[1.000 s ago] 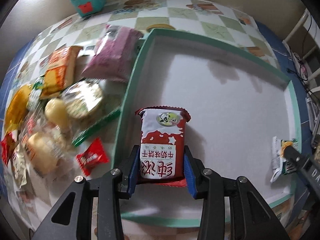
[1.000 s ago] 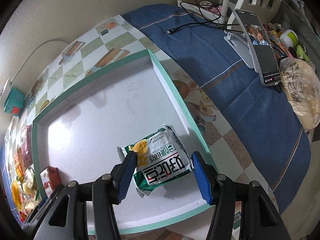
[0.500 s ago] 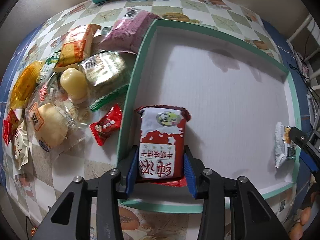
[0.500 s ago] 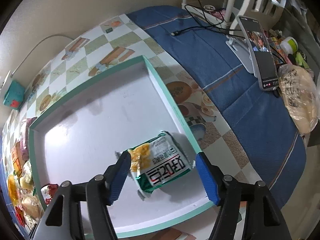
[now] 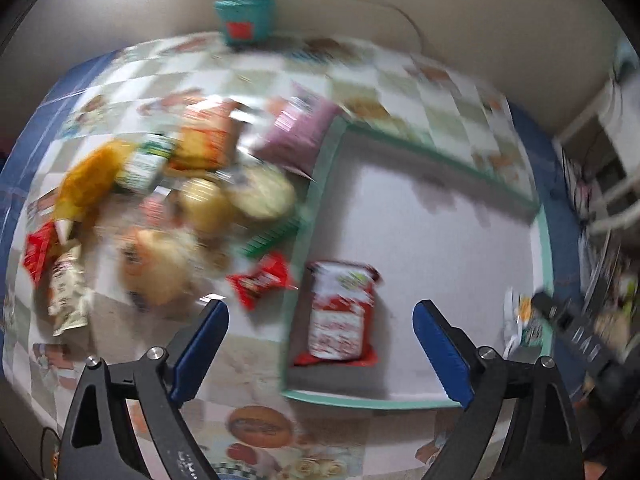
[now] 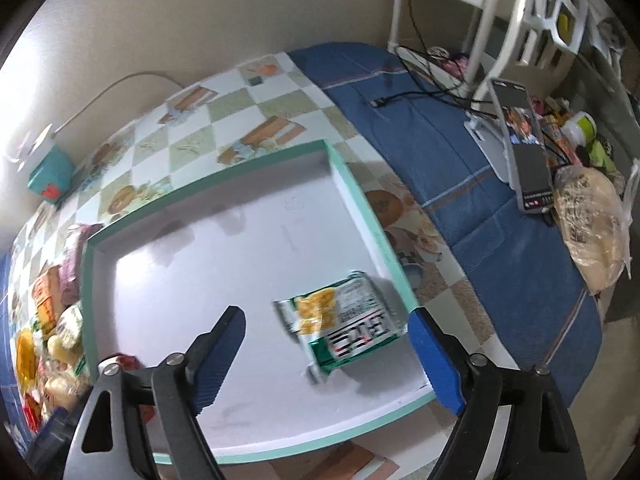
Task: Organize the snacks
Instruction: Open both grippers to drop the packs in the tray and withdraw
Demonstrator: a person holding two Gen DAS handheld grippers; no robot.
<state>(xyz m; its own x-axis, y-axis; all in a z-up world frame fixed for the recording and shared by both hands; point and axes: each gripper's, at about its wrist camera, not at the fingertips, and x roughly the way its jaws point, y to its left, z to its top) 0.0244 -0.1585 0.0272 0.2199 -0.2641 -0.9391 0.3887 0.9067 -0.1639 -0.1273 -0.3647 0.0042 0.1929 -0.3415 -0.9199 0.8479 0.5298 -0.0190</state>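
- Packets: we note a glossy red-and-white packet (image 5: pixel 340 316) and a green-and-white foil packet (image 6: pixel 344 320), print unreadable, lying flat in the teal-rimmed white tray (image 6: pixel 372 220).
- Left gripper (image 5: pixel 320 348) and right gripper (image 6: pixel 326 356): jaws just opened, now spread wide, gripping nothing.

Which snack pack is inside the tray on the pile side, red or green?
The red-and-white biscuit pack. It lies in the tray by the wall next to the loose snack pile; the green-and-white pack lies by the opposite wall.

My right gripper (image 6: pixel 326 354) has just been opening; its blue fingers (image 6: pixel 434 358) stand clear of the green snack packet (image 6: pixel 344 320), which lies flat in the tray's (image 6: pixel 372 224) near right corner.
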